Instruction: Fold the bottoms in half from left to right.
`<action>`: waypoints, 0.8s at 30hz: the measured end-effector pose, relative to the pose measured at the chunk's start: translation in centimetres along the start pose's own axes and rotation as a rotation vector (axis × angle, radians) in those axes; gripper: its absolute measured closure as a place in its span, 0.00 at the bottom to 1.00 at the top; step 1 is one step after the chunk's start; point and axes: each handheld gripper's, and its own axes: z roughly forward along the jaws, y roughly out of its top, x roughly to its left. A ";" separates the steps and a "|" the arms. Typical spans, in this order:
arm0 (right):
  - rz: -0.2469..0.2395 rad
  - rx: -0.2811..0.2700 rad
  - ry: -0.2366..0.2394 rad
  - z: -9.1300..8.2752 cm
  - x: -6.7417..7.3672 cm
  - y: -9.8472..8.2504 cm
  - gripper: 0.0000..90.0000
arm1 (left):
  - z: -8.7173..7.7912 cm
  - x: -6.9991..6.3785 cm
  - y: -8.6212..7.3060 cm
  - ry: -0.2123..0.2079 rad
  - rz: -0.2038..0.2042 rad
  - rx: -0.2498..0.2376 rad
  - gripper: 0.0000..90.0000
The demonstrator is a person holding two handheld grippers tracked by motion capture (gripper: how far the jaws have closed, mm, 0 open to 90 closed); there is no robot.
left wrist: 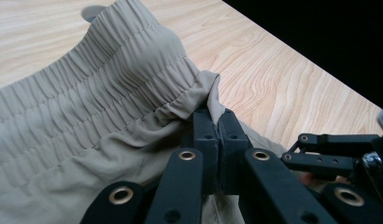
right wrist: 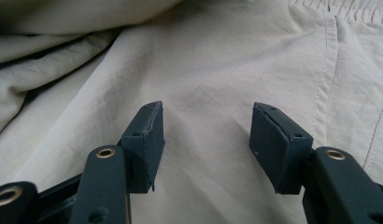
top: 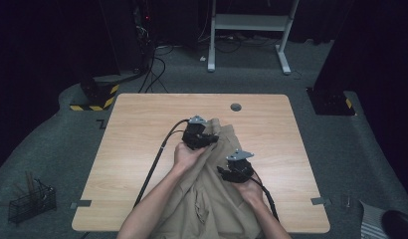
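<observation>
A khaki garment with an elastic gathered waistband (top: 212, 199) lies on the wooden table (top: 142, 124) and runs toward the person. My left gripper (top: 212, 140) is shut on a fold at the waistband's edge (left wrist: 206, 93); its jaws (left wrist: 216, 119) are pressed together with cloth pinched between them. My right gripper (top: 223, 172) hovers open just over the flat fabric (right wrist: 203, 60), pads apart (right wrist: 206, 135) with only cloth beneath them. A stitched seam (right wrist: 322, 70) runs past its right pad. The right gripper (left wrist: 297, 147) also shows at the right edge of the left gripper view.
A round grommet hole (top: 236, 107) sits near the table's far edge. Grey tape marks lie at the near corners (top: 81, 204) (top: 319, 201). A wire basket (top: 30, 199) stands on the floor at left, and a white desk frame (top: 249, 22) is behind.
</observation>
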 end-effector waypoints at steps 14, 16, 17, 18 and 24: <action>0.006 0.000 -0.012 0.0 0.0 0.0 0.49 | 5.1 0.2 -2.1 0.003 -0.020 0.115 0.84; 0.006 0.000 -0.013 0.0 -0.1 0.0 0.49 | 5.0 0.1 -2.1 0.020 -0.011 0.124 0.72; 0.005 0.000 -0.013 0.0 -0.1 0.0 0.49 | 4.7 0.0 -2.1 0.026 -0.008 0.123 0.68; 0.005 0.001 -0.013 0.0 -0.1 0.0 0.49 | 4.4 -0.1 -1.9 0.038 -0.002 0.116 0.64; 0.006 0.000 -0.016 0.0 -0.1 0.0 0.48 | 1.2 -0.7 -0.9 0.059 0.030 0.060 0.49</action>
